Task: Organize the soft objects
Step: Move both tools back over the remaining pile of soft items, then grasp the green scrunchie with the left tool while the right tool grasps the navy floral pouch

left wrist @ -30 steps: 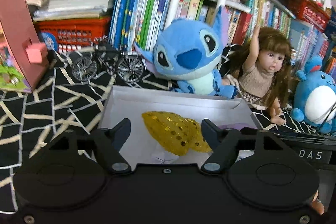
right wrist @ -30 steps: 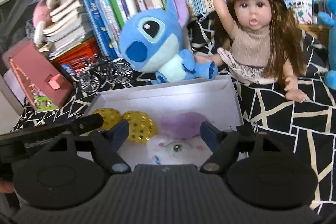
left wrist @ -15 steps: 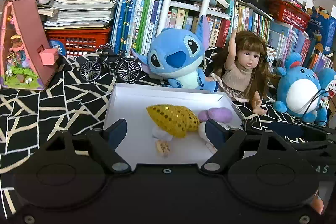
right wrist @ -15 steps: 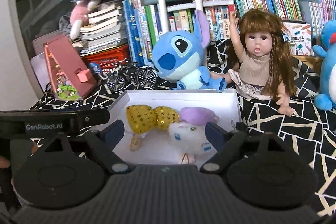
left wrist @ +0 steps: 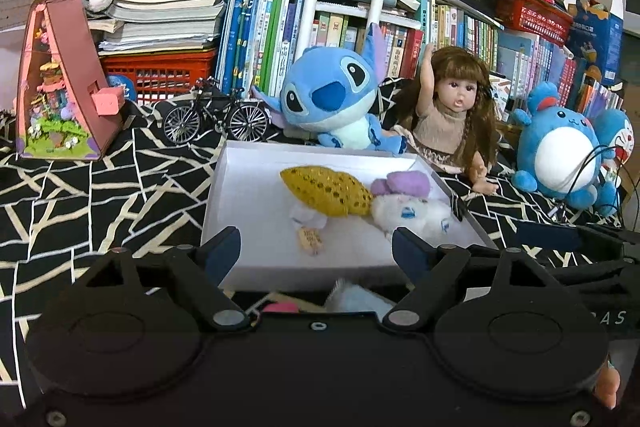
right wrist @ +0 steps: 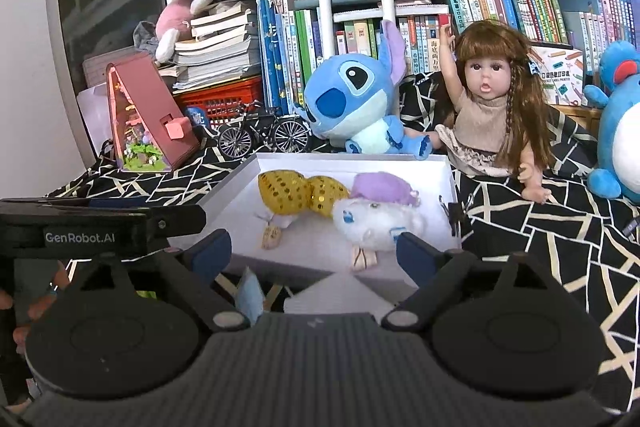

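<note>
Both tools gape empty: our left tool (left wrist: 316, 249), our right tool (right wrist: 316, 253), jaws just opened. Next soft bits (right wrist: 252, 293) sit at 6 o'clock of the white box (right wrist: 450, 183), nearer our right.

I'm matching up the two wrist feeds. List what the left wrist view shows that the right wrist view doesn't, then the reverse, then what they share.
Only the left wrist view: the whole round blue plush with a second blue toy behind it.

Only the right wrist view: the other gripper's body marked GenRobot.AI.

Both: the white box, gold sequin toy, white plush with purple cap, big blue plush, doll, model bicycle.
</note>
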Demonstrator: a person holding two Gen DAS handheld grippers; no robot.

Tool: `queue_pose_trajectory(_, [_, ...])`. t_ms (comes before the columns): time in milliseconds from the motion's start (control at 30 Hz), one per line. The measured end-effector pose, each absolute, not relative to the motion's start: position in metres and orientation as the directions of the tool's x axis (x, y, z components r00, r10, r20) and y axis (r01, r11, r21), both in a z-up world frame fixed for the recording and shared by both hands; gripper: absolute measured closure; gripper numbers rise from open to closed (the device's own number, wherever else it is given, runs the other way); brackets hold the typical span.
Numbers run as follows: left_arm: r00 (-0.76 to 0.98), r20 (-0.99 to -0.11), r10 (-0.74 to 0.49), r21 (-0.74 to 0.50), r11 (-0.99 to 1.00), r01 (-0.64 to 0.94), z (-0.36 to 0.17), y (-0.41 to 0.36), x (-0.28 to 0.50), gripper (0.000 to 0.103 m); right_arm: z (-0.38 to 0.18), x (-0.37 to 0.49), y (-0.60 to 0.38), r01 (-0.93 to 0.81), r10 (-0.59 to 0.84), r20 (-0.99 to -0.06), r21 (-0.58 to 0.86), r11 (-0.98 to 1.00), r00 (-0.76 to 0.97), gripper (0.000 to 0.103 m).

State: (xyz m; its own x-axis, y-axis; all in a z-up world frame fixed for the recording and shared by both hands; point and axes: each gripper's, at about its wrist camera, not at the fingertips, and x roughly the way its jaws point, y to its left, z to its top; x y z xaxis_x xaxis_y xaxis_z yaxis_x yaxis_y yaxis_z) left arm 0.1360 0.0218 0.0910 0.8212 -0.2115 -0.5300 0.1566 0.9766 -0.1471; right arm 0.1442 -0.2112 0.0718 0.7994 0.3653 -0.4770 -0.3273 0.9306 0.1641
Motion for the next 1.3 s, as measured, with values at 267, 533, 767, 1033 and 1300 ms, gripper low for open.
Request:
queue_pose_trajectory(267, [0.824, -0.531, -0.198, -0.137, 0.980, 0.147, 0.081, 0.028, 0.118, 0.021, 0.064, 0.127, -0.208, -0.329, 0.355, -0.480, 0.141, 0.934, 0.802, 0.001])
queue_pose_trajectory(533, [0.829, -0.530, -0.179, -0.136, 0.983, 0.126, 0.070, 0.039, 0.102, 0.019, 0.055, 0.116, -0.206, -0.325, 0.348, -0.492, 0.136, 0.936, 0.798, 0.000])
queue_pose_trajectory(767, [0.837, -0.519, -0.172, -0.124, 0.984, 0.126, 0.059, 0.047, 0.090, 0.018, 0.048, 0.103, -0.201, -0.321, 0.325, -0.491, 0.095, 0.942, 0.809, 0.000])
queue_pose_trajectory(1033, [0.841, -0.516, -0.160, -0.108, 0.987, 0.122, 0.048, 0.051, 0.080, 0.016, 0.038, 0.093, -0.198, -0.312, 0.303, -0.500, 0.068, 0.948, 0.812, 0.000])
queue_pose_trajectory(1300, [0.835, -0.528, -0.153, -0.100, 0.988, 0.118, 0.036, 0.053, 0.076, 0.014, 0.026, 0.085, -0.199, -0.284, 0.272, -0.505, 0.055, 0.957, 0.819, 0.000])
